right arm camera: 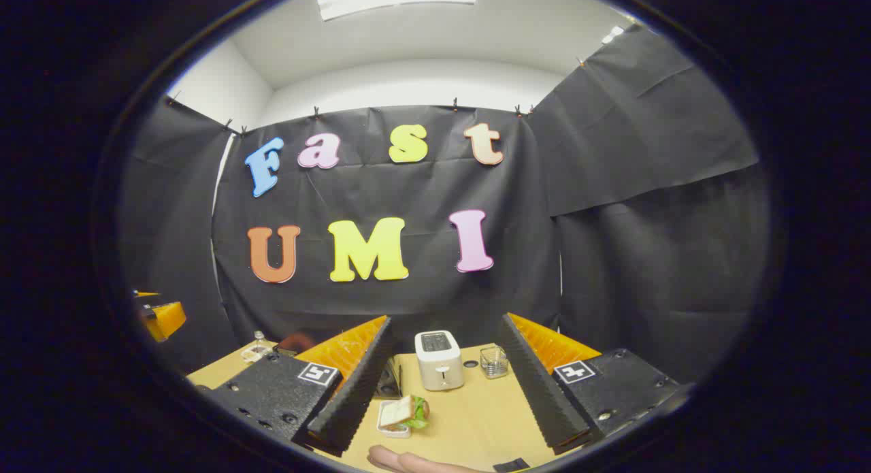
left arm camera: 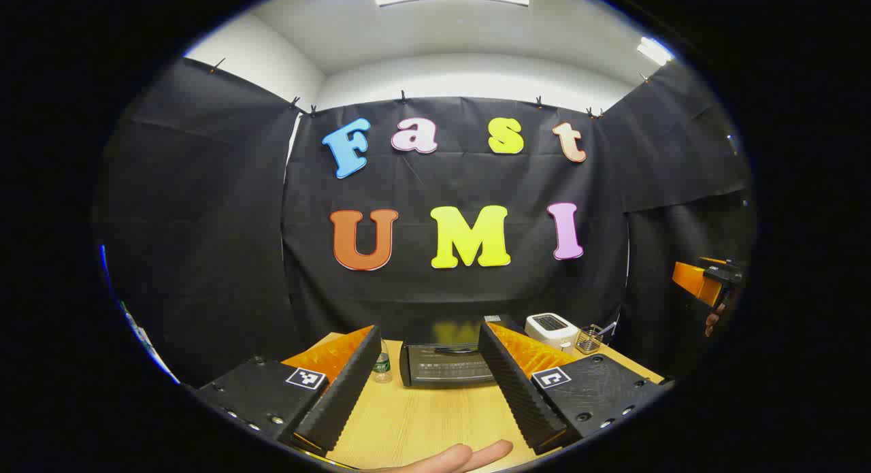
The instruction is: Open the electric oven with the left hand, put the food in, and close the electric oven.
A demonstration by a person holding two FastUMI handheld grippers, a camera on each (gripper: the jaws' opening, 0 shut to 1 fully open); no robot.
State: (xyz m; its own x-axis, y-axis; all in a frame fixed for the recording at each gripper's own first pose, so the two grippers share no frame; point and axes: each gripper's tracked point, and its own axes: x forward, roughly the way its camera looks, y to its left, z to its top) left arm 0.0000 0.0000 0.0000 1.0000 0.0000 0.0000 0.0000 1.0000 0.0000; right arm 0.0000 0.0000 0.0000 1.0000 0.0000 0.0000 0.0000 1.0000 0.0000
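Two claws spread wide above the wooden bench (left arm camera: 422, 418).
Left claw (left arm camera: 432, 408) holds nothing, facing the closed electric oven (left arm camera: 446, 365) at the bench's far edge; right claw (right arm camera: 446, 408) holds nothing, the sandwich (right arm camera: 403, 414) in its white tray near the front edge, the toaster (right arm camera: 439, 359) behind.

both views low over the table (left arm camera: 422, 418), facing the back wall, sharing the toaster (right arm camera: 438, 359)
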